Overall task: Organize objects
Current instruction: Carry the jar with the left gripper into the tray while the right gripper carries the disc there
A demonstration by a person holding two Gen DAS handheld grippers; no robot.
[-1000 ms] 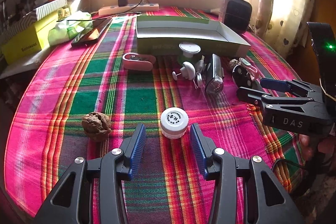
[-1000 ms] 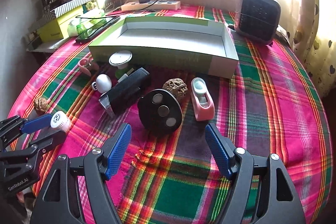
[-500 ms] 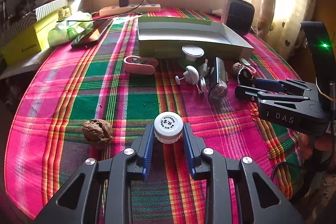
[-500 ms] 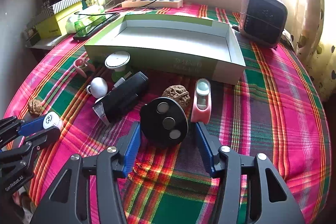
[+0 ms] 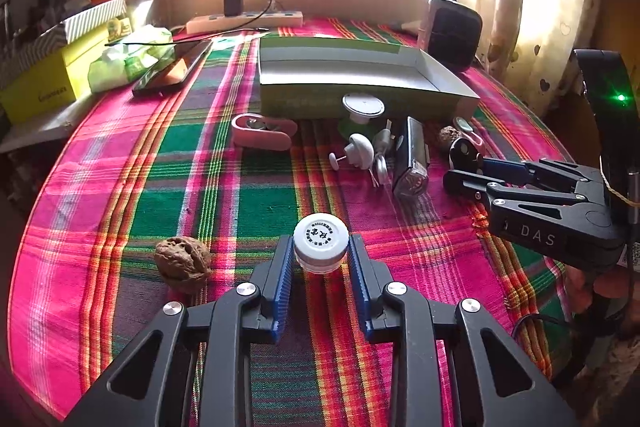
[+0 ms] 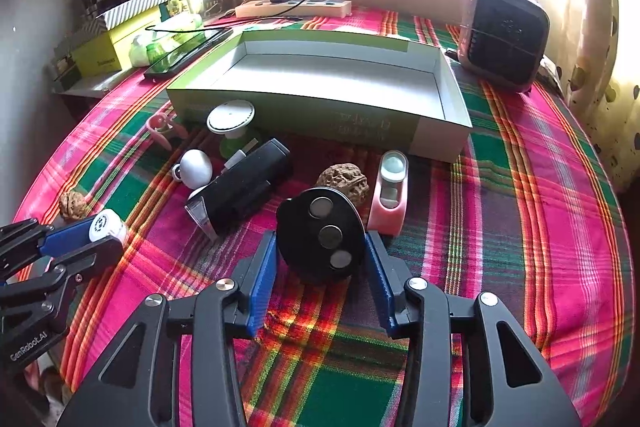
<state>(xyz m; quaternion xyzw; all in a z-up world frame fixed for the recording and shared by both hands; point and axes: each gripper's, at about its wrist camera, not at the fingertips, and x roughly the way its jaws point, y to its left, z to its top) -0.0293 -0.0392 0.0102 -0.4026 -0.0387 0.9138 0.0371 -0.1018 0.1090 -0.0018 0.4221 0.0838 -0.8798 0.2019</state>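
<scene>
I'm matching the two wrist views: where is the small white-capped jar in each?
Left wrist: white-capped jar bottom centre, between the left gripper's fingers.
Right wrist: far left edge, same grip.
Shared landmark: green box.

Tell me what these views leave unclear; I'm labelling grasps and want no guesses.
- White jar, left wrist: cap print too small to read.
- Black disc, right wrist: underside hidden, so lift unclear.
- Green box, right wrist: side lettering blurred.
- Right tool, left wrist: closure unclear.
</scene>
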